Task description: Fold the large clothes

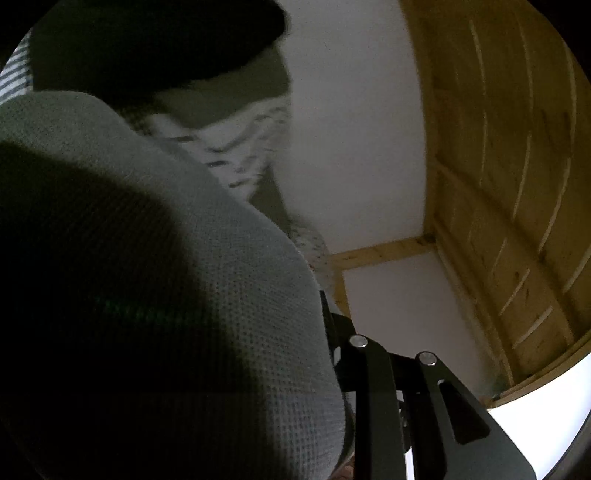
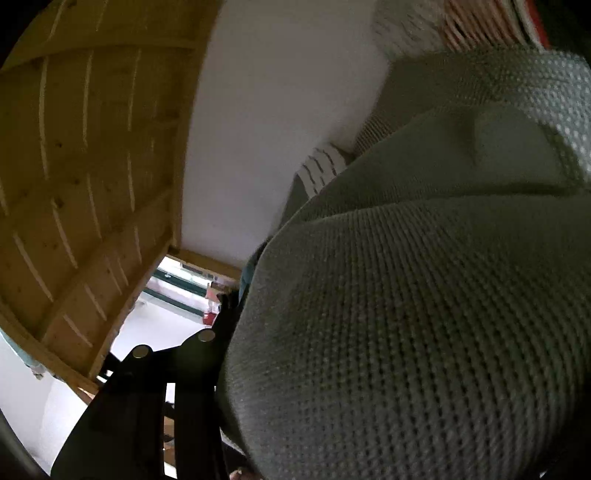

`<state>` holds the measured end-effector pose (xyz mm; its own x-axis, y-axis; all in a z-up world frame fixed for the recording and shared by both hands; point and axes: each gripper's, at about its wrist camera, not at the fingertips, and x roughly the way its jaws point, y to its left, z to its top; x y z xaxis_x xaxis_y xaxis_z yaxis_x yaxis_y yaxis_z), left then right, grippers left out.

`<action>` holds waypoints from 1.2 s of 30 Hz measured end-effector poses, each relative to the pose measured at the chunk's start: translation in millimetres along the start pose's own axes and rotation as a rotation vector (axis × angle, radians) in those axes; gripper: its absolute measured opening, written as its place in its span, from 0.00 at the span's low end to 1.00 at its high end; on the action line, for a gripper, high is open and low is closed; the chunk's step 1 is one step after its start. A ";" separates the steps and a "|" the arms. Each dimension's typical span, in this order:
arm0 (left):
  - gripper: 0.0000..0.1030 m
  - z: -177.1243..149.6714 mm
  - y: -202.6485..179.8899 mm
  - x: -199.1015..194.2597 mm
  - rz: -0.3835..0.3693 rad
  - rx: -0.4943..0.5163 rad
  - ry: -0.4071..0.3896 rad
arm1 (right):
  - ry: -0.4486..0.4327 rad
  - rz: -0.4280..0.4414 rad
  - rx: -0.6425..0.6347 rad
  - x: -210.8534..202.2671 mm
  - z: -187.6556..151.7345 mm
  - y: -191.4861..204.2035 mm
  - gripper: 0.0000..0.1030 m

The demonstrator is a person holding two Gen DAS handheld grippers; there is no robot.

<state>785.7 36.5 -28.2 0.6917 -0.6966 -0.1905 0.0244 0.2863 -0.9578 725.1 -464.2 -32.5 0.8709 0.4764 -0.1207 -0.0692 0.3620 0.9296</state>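
Note:
A grey waffle-knit garment [image 1: 184, 240] fills the left half of the left wrist view, held up close to the lens. It bulges over my left gripper [image 1: 332, 321], whose fingertips are buried in the cloth; only one dark finger edge and the black linkage show. In the right wrist view the same garment [image 2: 406, 314] covers the right half, with a fold or pocket shape near its top. My right gripper [image 2: 229, 306] is likewise wrapped by the cloth, shut on it, with its tips hidden.
Wooden slats [image 1: 498, 184] [image 2: 92, 166] arch overhead beside a white wall [image 1: 351, 129] [image 2: 277, 110]. Striped bedding [image 1: 229, 147] [image 2: 321, 166] lies behind the garment. A dark cushion-like shape [image 1: 147, 44] sits at the upper left, and red-striped fabric [image 2: 480, 26] at the top right.

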 end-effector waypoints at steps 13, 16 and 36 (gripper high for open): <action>0.23 -4.0 -68.0 272.5 0.050 0.196 0.087 | 0.008 -0.200 -0.050 42.2 253.5 -73.0 0.40; 0.23 -35.0 -3.1 309.1 0.185 0.138 0.193 | 0.095 -0.406 0.074 36.0 244.5 -161.0 0.40; 0.94 -79.5 -39.3 227.9 0.436 0.700 0.261 | 0.250 -1.087 -0.869 -13.2 199.2 -64.3 0.97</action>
<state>885.1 -185.8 -51.1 0.5567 -0.5350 -0.6355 0.2942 0.8424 -0.4515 815.0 -653.4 -21.2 0.5815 -0.2613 -0.7704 0.2180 0.9624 -0.1618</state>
